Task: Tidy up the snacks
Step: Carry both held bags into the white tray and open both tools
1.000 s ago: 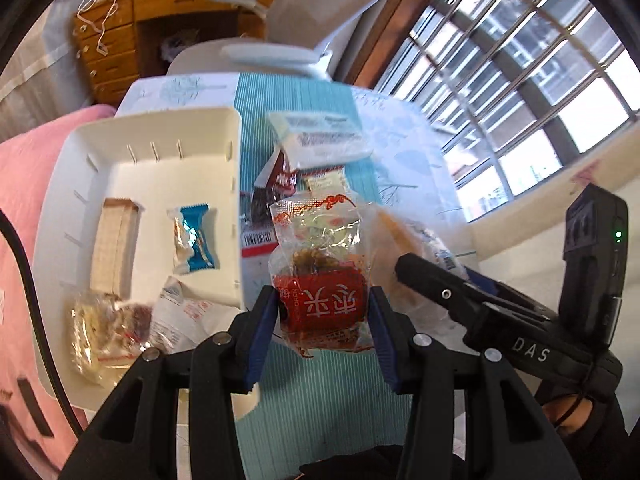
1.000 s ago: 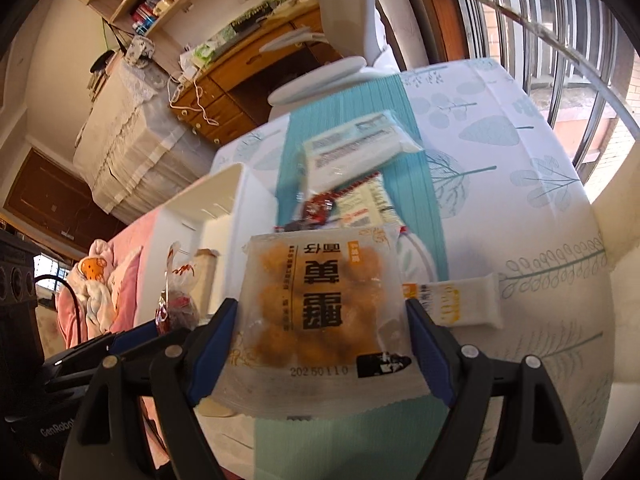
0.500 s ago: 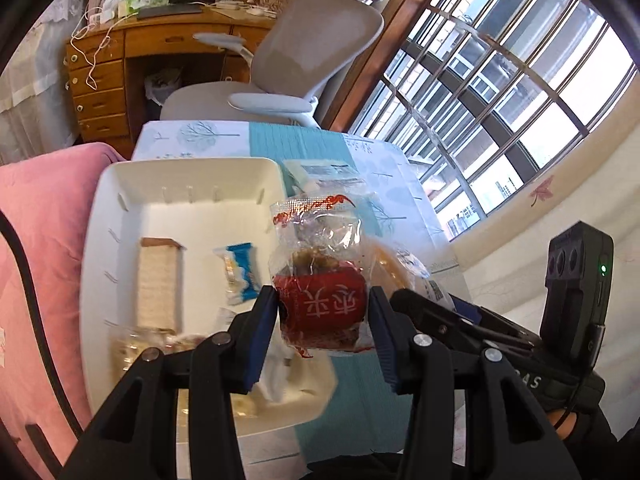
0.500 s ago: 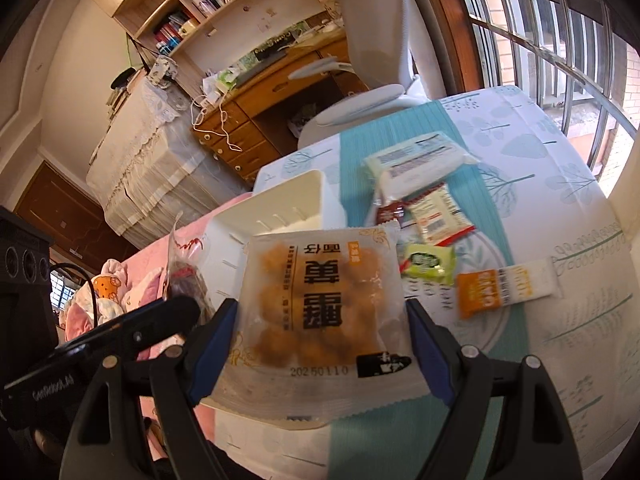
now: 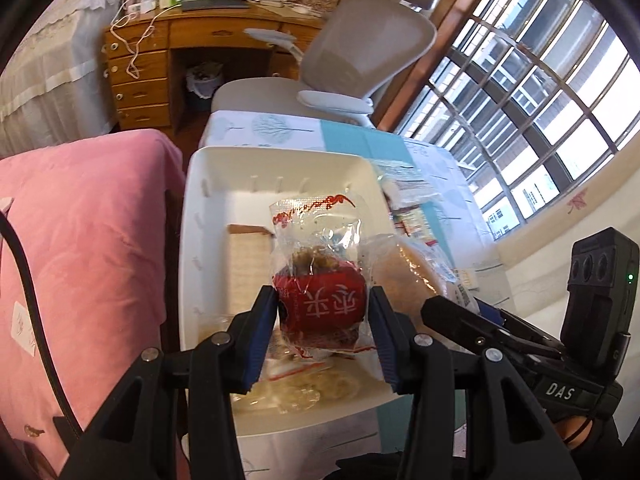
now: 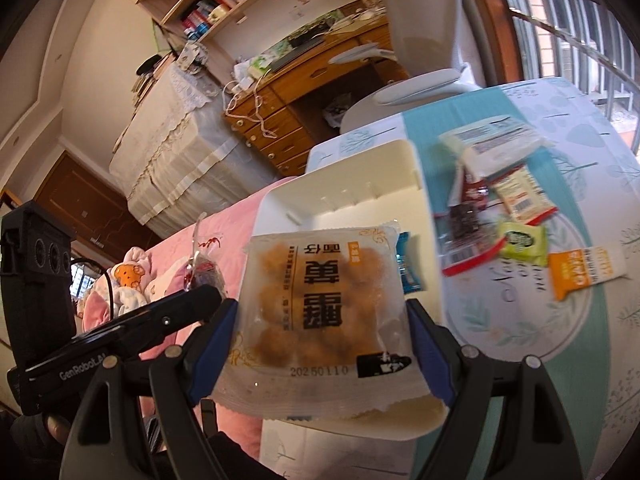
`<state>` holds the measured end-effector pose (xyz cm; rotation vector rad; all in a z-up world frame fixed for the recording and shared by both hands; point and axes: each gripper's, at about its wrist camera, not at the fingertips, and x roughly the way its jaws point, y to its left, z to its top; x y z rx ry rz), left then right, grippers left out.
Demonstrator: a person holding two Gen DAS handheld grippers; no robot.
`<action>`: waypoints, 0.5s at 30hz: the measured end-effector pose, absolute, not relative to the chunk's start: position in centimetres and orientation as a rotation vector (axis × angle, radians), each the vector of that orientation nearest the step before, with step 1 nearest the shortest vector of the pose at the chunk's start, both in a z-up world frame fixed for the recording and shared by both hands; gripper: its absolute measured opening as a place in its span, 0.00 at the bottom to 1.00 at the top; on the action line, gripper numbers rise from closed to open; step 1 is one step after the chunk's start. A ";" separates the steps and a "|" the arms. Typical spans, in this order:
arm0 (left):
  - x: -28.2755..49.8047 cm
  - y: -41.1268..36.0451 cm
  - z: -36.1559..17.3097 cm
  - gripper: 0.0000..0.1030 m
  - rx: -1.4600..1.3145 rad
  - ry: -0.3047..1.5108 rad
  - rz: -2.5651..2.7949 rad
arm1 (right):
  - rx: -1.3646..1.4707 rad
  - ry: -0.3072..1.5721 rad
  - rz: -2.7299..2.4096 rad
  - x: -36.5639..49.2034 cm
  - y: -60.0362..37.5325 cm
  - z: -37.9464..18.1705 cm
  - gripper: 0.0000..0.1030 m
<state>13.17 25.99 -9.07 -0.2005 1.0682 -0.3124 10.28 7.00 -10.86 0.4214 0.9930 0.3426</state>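
My left gripper (image 5: 323,324) is shut on a clear snack packet with a red label (image 5: 320,280), held above the white tray (image 5: 192,216). My right gripper (image 6: 324,344) is shut on a flat clear packet of golden puffed snacks (image 6: 320,312), also over the white tray (image 6: 360,168). In the tray lie a wafer pack (image 5: 250,264), a blue candy (image 6: 408,264) and some clear-wrapped snacks (image 5: 304,388) at its near end. The right gripper's arm (image 5: 492,336) shows at lower right in the left wrist view, beside my left gripper.
Several loose snacks lie on the table runner to the tray's right: a white pack (image 6: 492,140), a green candy (image 6: 522,242), an orange-and-white sachet (image 6: 584,270), red-trimmed packets (image 6: 468,232). A pink blanket (image 5: 80,240) borders the tray on the left. An office chair (image 5: 352,60) and wooden desk (image 5: 160,72) stand beyond.
Both grippers have travelled left with their packets, from over the table runner to above the white tray. The loose snacks now lie off to the right.
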 end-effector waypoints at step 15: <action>13.5 27.4 -10.3 0.70 -0.220 1.101 -0.269 | 0.441 1.015 0.364 10.5 8.4 -11.4 0.81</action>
